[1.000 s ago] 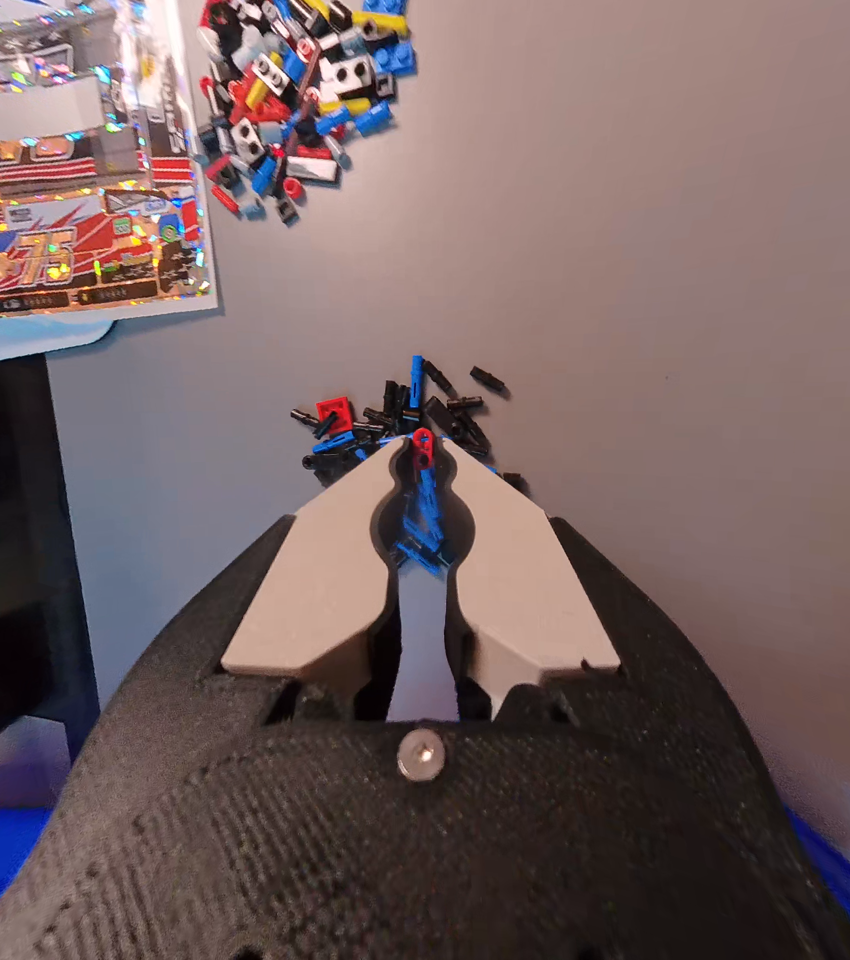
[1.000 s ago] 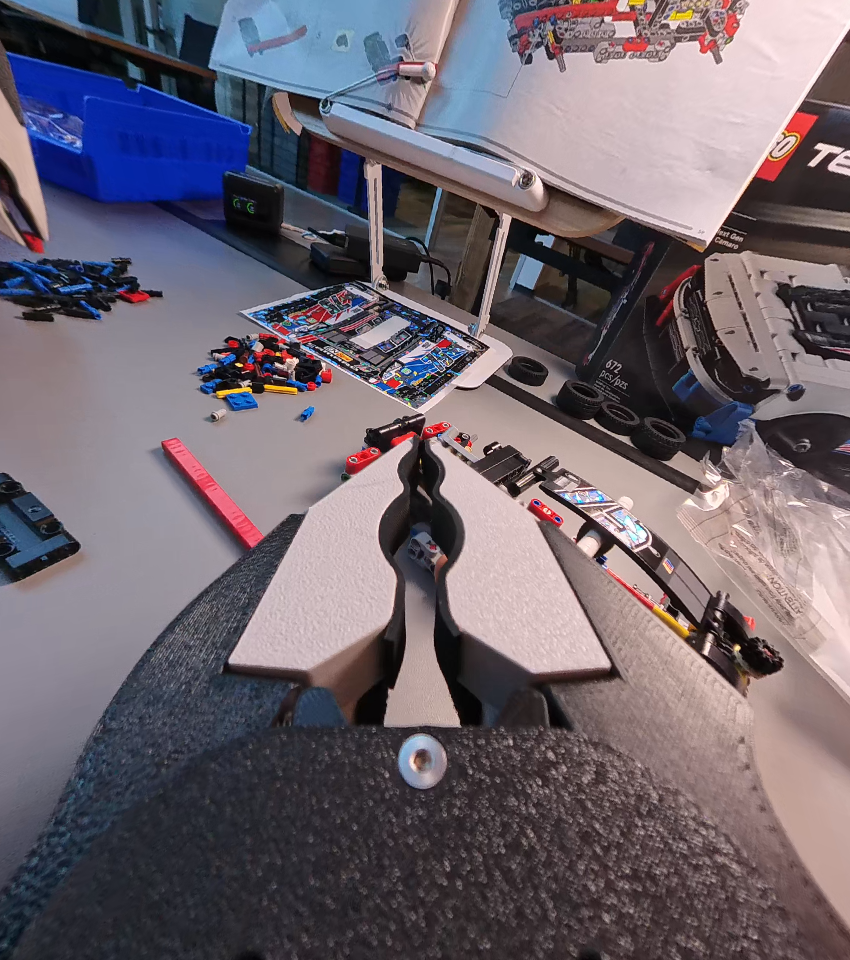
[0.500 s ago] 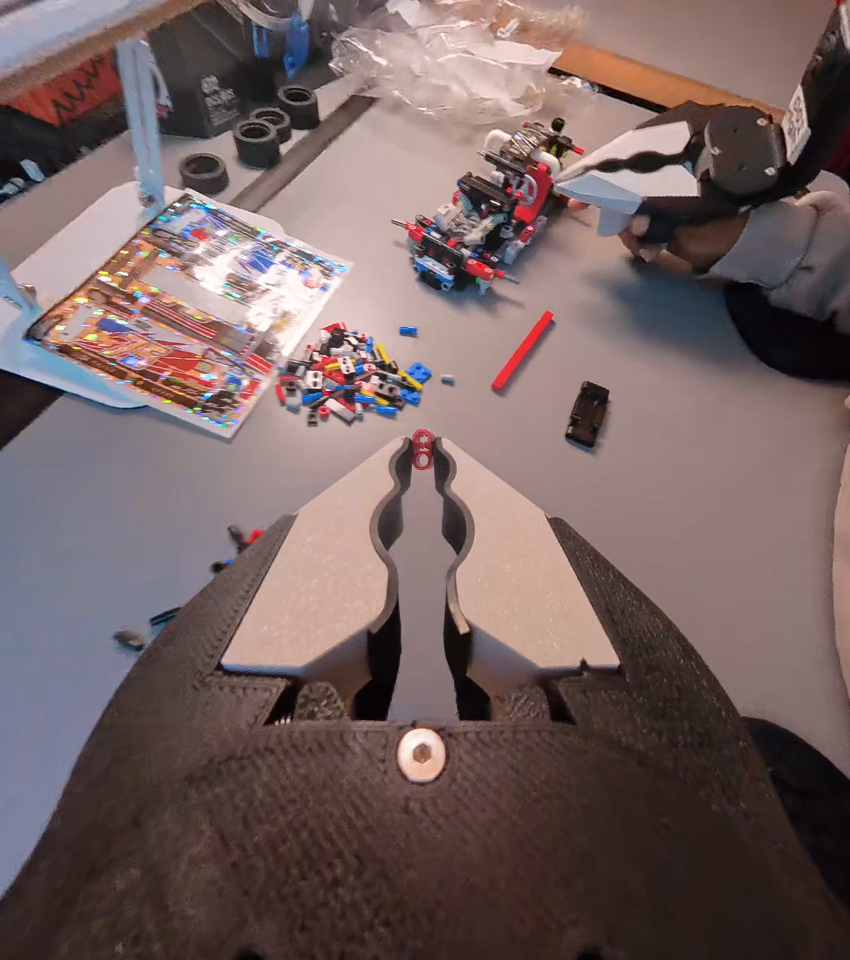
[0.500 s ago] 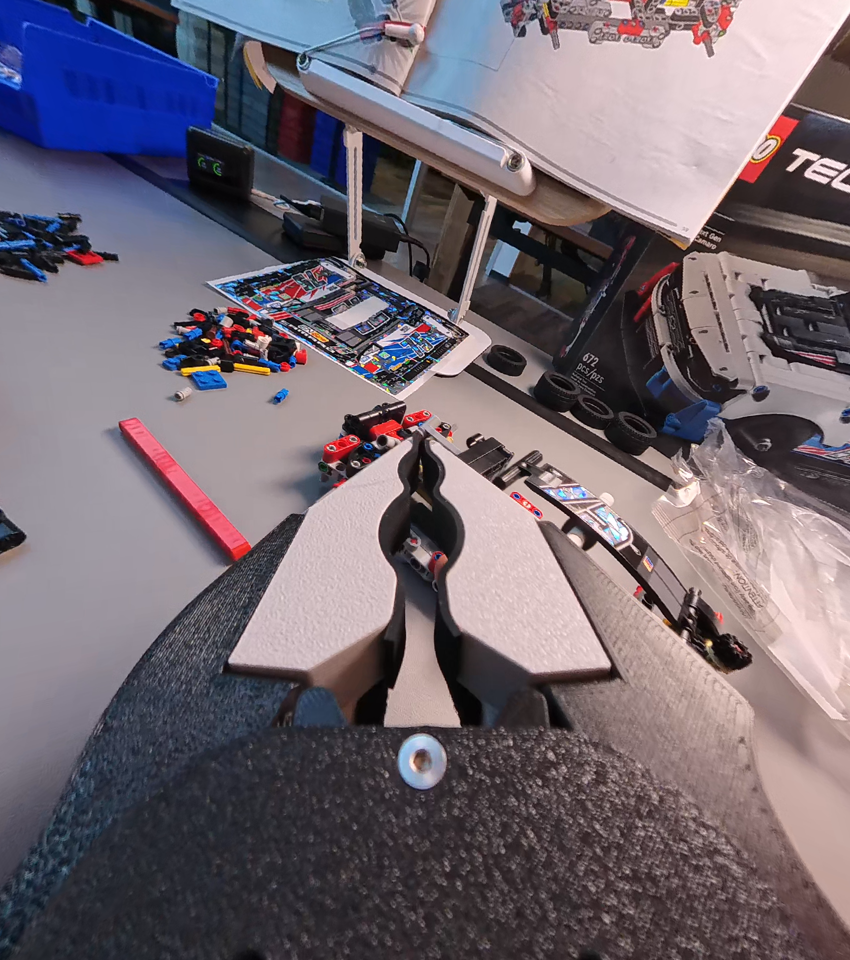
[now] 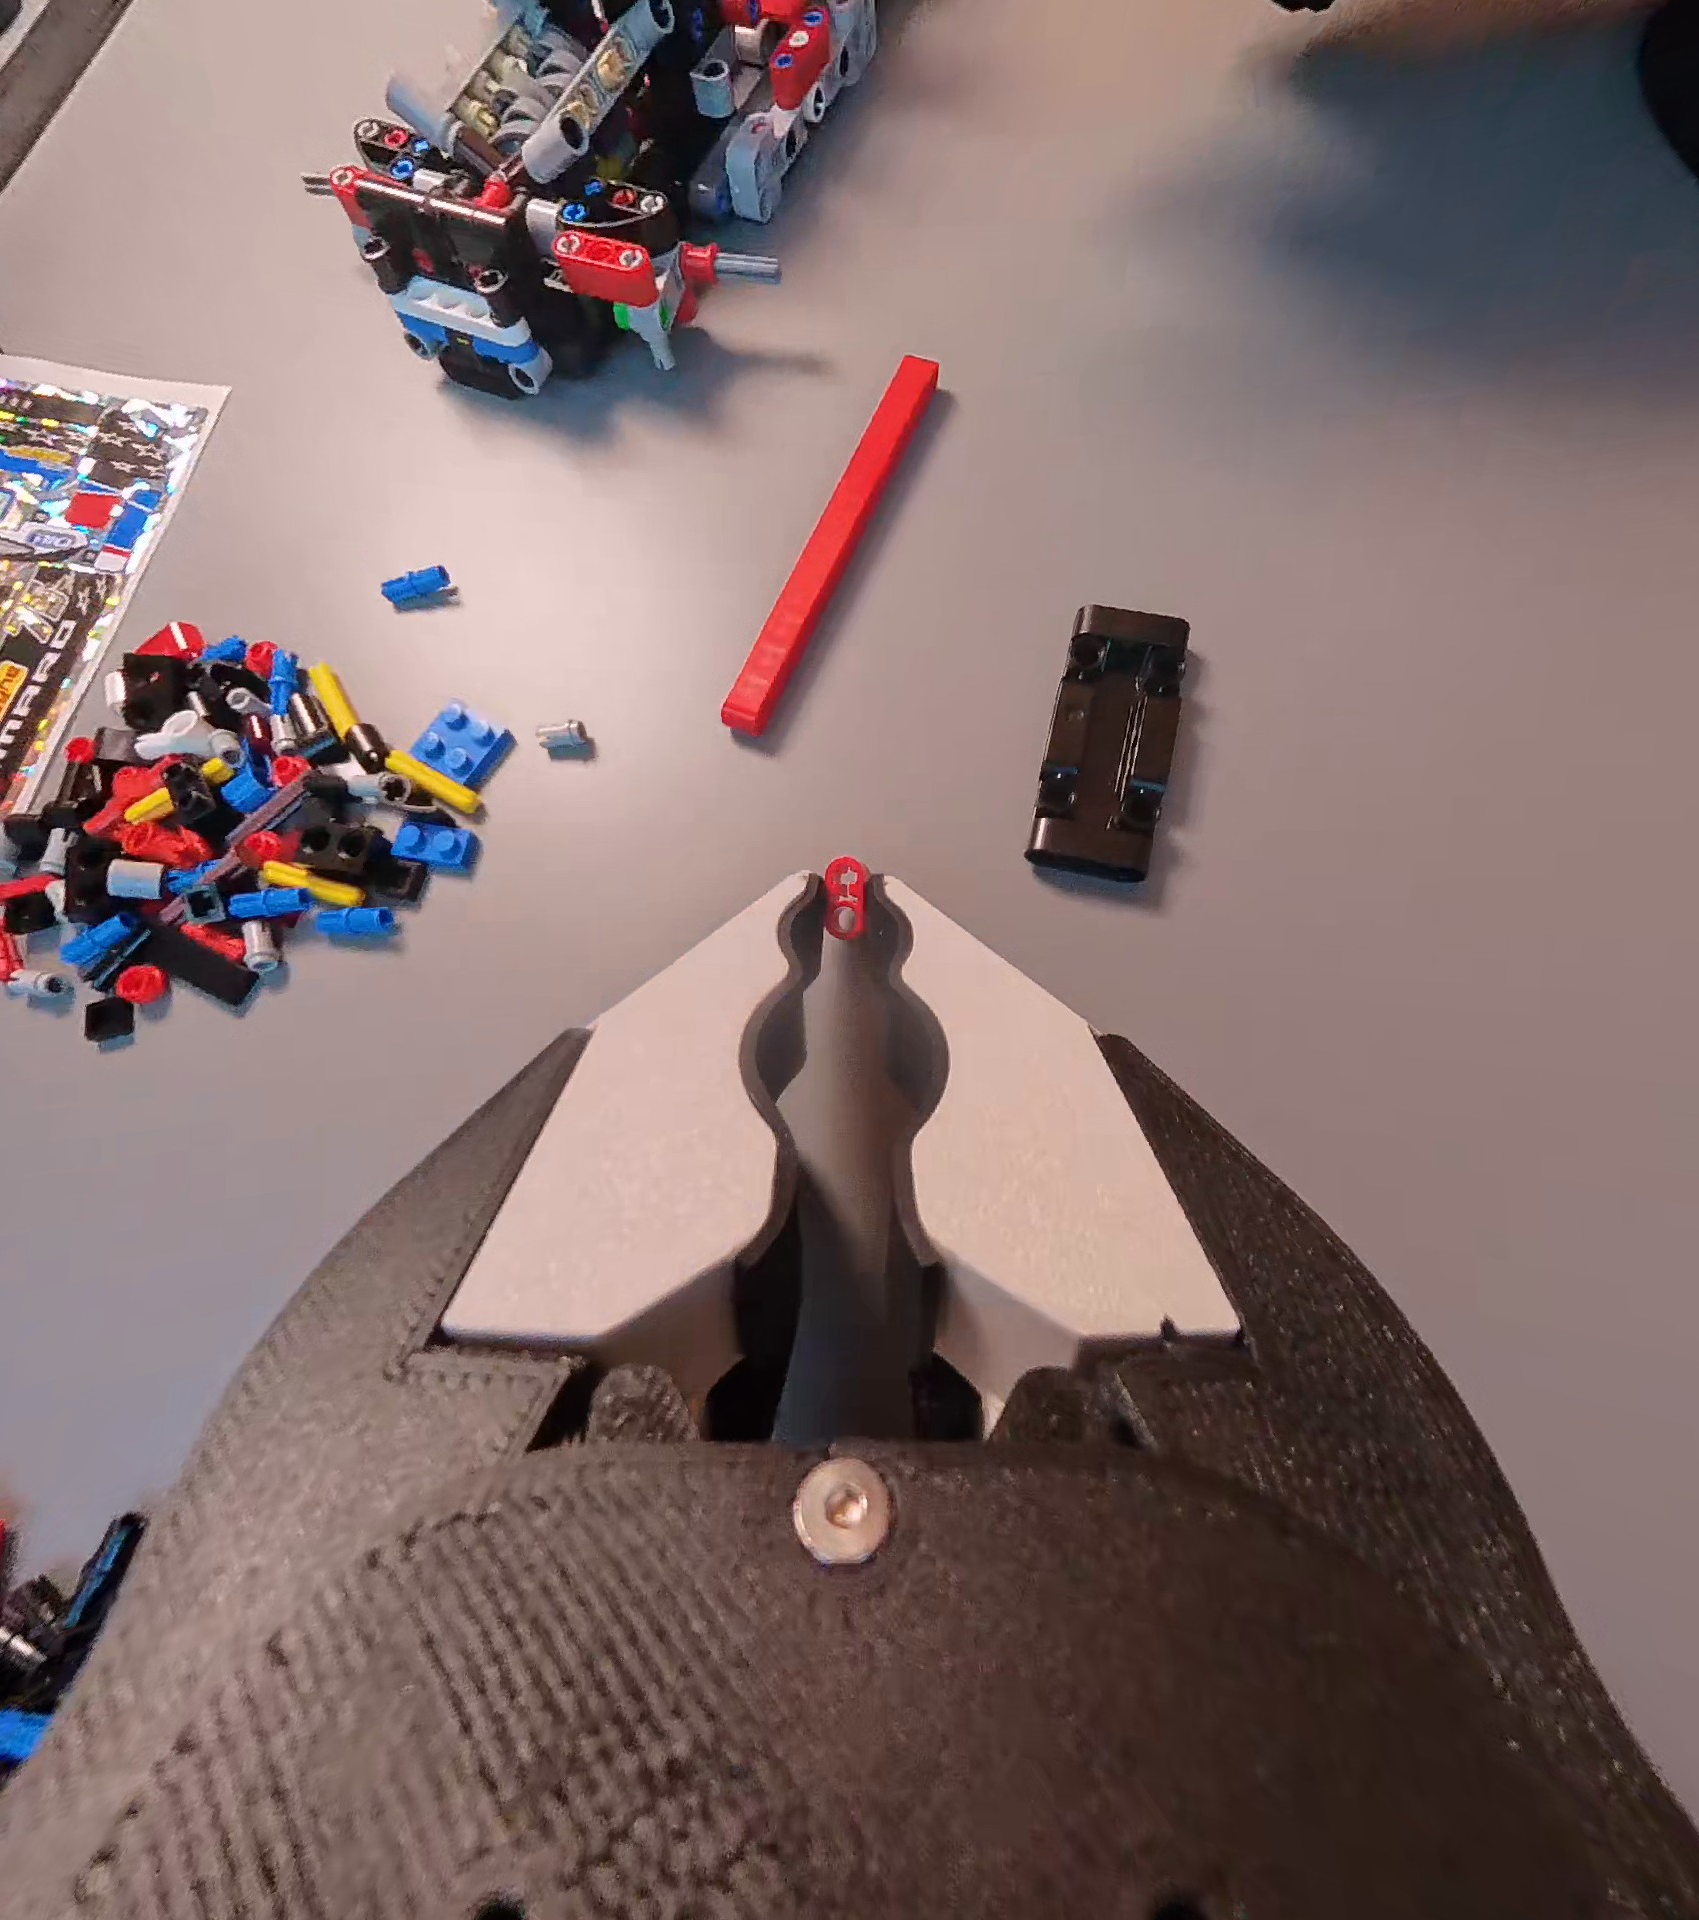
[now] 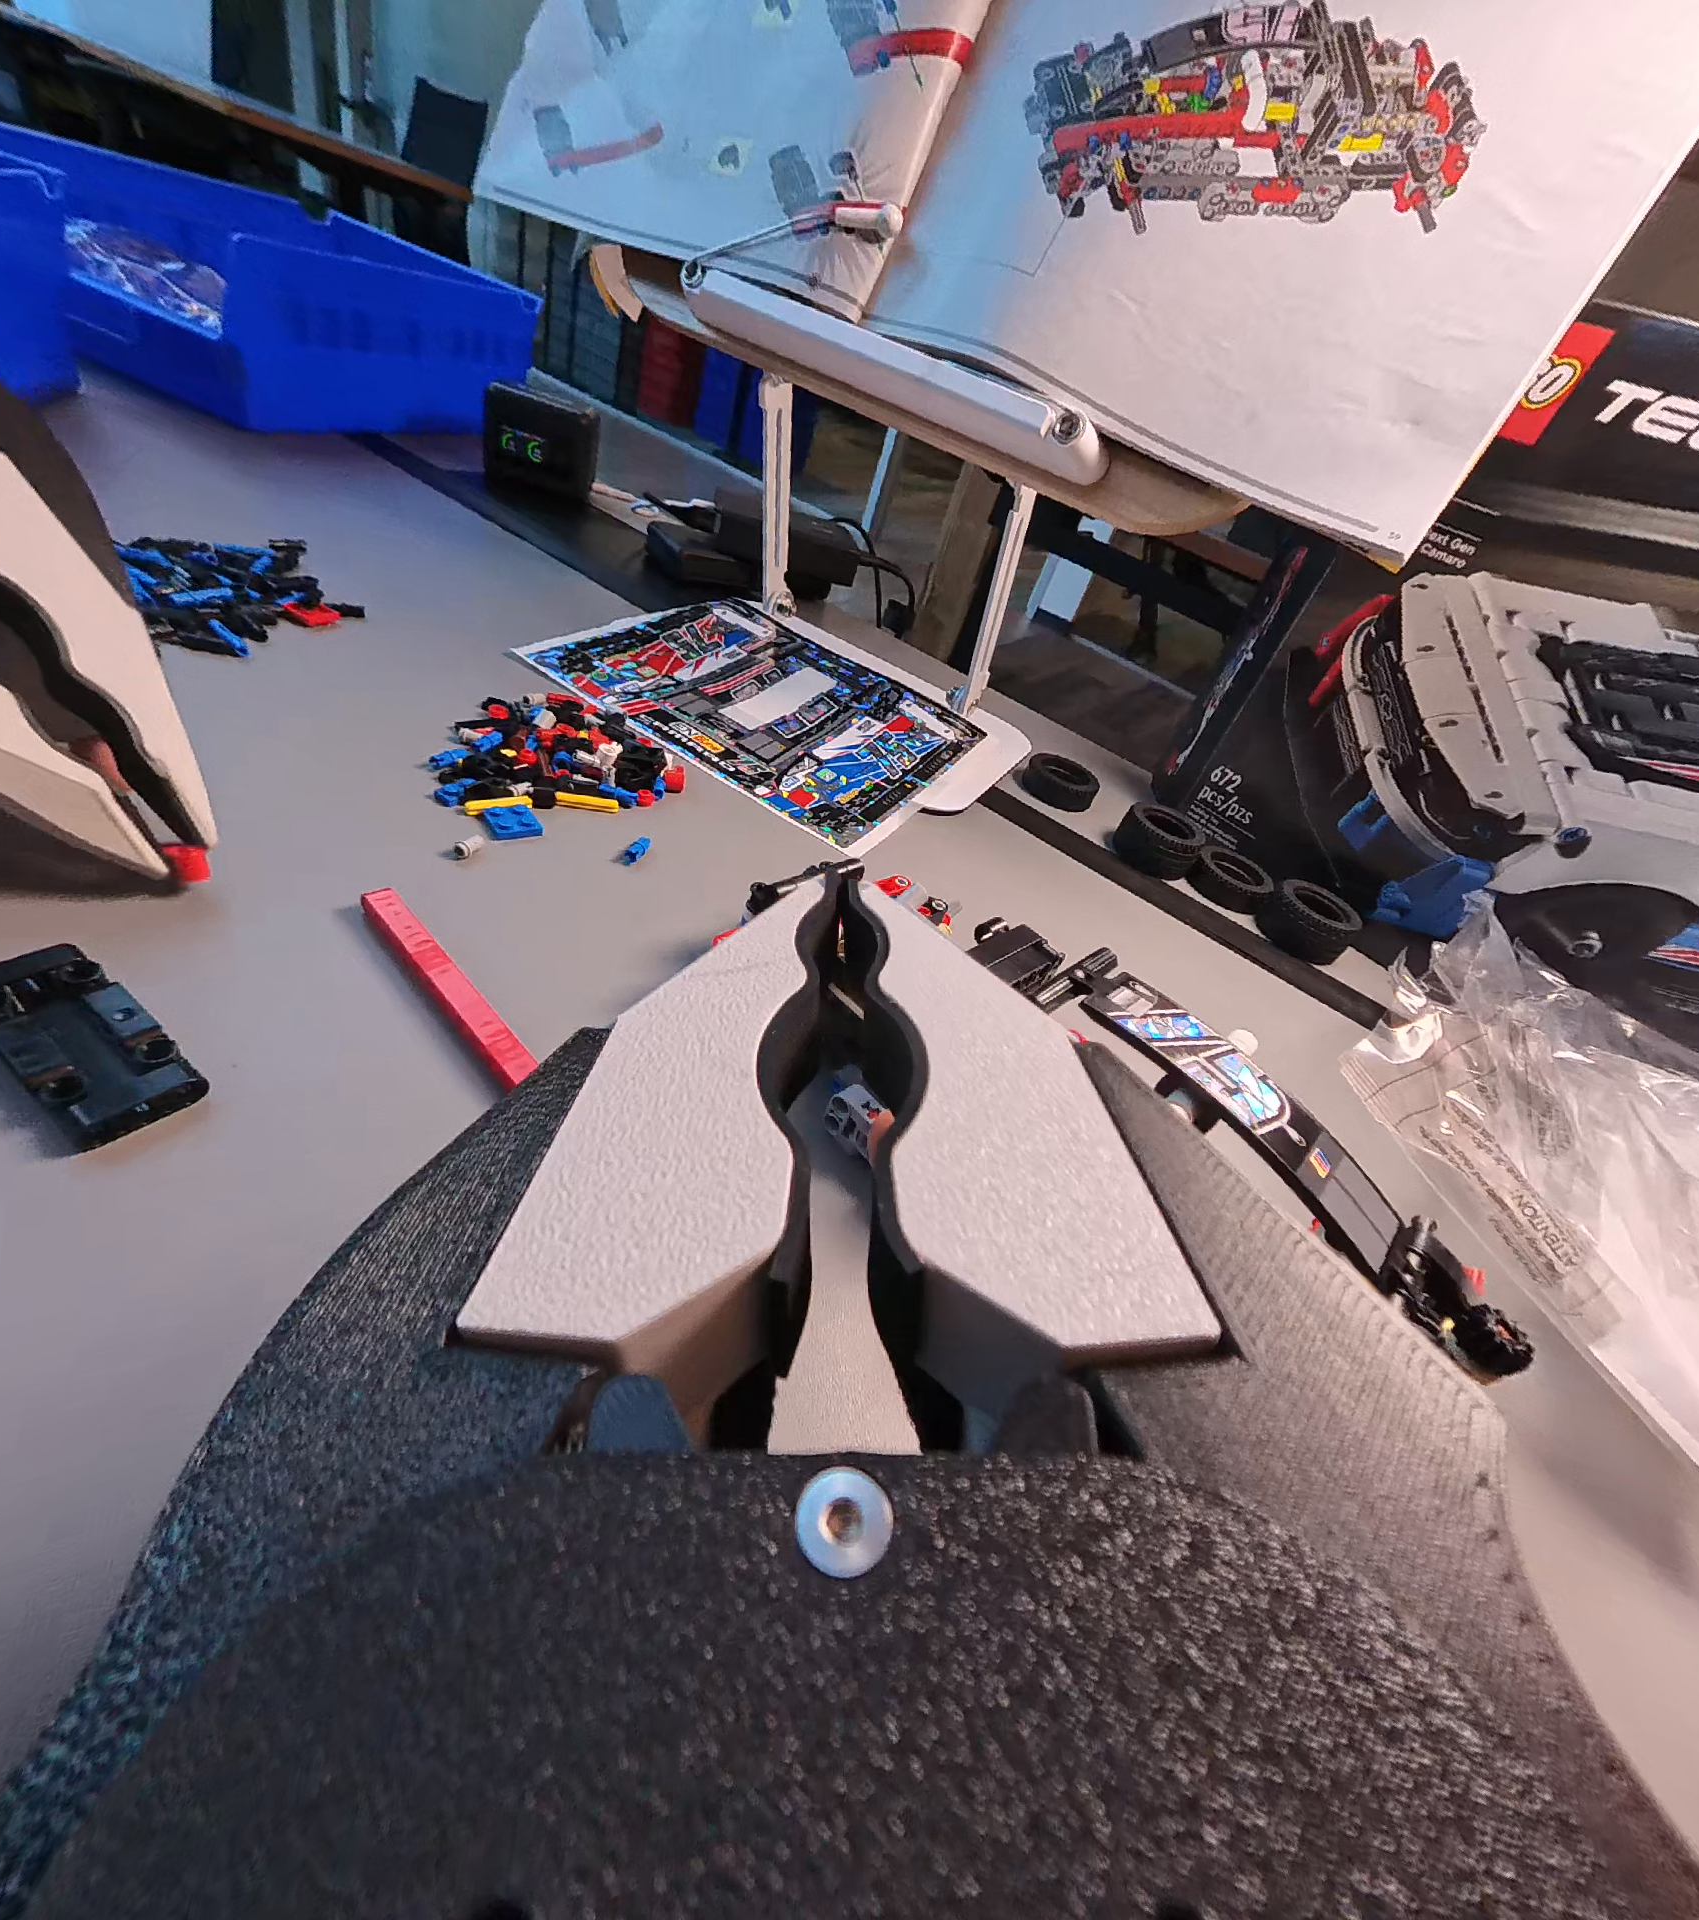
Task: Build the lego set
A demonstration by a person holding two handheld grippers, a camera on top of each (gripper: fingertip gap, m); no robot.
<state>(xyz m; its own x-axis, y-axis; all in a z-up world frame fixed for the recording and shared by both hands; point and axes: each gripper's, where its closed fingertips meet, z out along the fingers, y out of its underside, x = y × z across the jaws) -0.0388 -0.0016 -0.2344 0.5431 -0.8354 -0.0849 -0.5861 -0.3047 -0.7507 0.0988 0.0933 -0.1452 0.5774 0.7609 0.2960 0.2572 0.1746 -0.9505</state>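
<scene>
Blue bins [image 6: 305,312] are seen at the far edge of the grey counter [image 6: 325,831]. A small black device [image 6: 538,447] with green lights is placed beside them, near dark cables [image 6: 824,561].

Ahead of the left gripper [image 5: 846,883] the table [image 5: 1344,623] is bare between the red beam [image 5: 829,545] and the black plate [image 5: 1107,743]. The brick pile [image 5: 242,810] and sticker sheet [image 5: 3,623] crowd the left; the car build [image 5: 575,177] blocks the far side. Tyres [image 6: 1229,862], box [image 6: 1551,675] and plastic bag [image 6: 1603,1195] close off the right.
</scene>
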